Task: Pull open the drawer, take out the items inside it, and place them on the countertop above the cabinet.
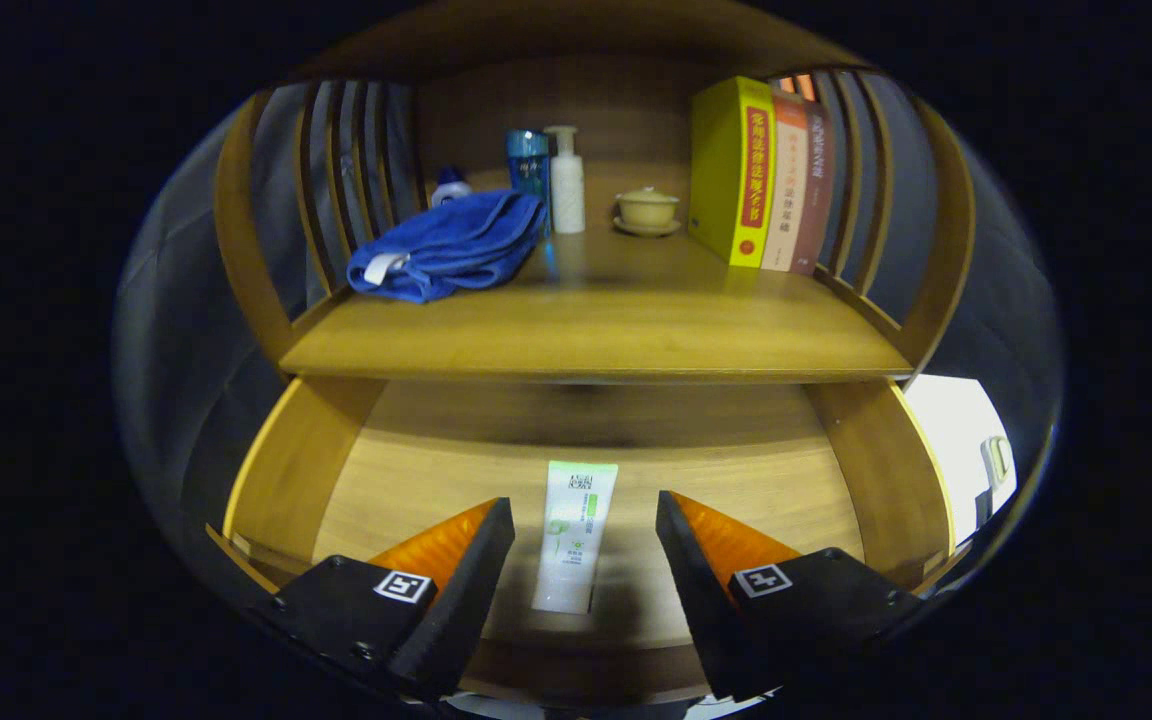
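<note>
One open drawer (286, 470) sits below the table (596, 330), which carries three books (761, 175), one blue towel (451, 245), two bottles (566, 180) and one cup (647, 208). One tube (576, 535) lies in the drawer between the gripper (584, 525)'s level, spread jaws, untouched.

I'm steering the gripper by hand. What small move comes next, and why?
Probably lower the gripper straight down and close on the tube: the drawer is already open, and the tube lies lengthwise between the open fingers, untouched.

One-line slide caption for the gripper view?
Open gripper straddles a tube lying in the pulled-out drawer, below the countertop.
</note>
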A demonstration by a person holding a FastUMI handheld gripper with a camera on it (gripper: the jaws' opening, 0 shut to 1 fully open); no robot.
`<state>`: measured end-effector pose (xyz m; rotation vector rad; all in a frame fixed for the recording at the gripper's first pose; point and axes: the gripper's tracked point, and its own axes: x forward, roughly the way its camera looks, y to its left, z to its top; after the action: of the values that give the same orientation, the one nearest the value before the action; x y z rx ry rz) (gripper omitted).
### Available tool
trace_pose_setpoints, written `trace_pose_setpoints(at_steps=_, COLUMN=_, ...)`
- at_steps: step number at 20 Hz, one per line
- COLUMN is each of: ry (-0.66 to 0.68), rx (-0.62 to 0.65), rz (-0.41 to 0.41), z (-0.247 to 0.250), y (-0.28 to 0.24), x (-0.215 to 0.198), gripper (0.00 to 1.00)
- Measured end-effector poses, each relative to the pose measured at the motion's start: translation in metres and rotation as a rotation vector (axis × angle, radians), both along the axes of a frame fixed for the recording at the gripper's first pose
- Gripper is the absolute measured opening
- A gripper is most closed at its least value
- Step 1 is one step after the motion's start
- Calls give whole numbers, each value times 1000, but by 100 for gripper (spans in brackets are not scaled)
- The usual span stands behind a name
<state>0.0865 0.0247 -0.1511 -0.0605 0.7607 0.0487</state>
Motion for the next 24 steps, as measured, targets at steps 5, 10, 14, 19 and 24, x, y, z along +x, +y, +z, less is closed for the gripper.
trace_pose_setpoints(at_steps=5, ry=194, rx=11, rz=-2, z=-34, y=10, x=3, gripper=95)
trace_pose_setpoints(at_steps=10, ry=333, rx=38, rz=-41, z=-62, y=8, x=1, gripper=95)
trace_pose_setpoints(at_steps=14, ry=387, rx=26, rz=-50, z=-75, y=8, x=-1, gripper=92)
trace_pose_setpoints(at_steps=19, ry=426, rx=-48, rz=-24, z=-75, y=4, x=-1, gripper=71)
trace_pose_setpoints(at_steps=24, ry=379, rx=-18, rz=6, z=-66, y=6, x=-1, gripper=50)
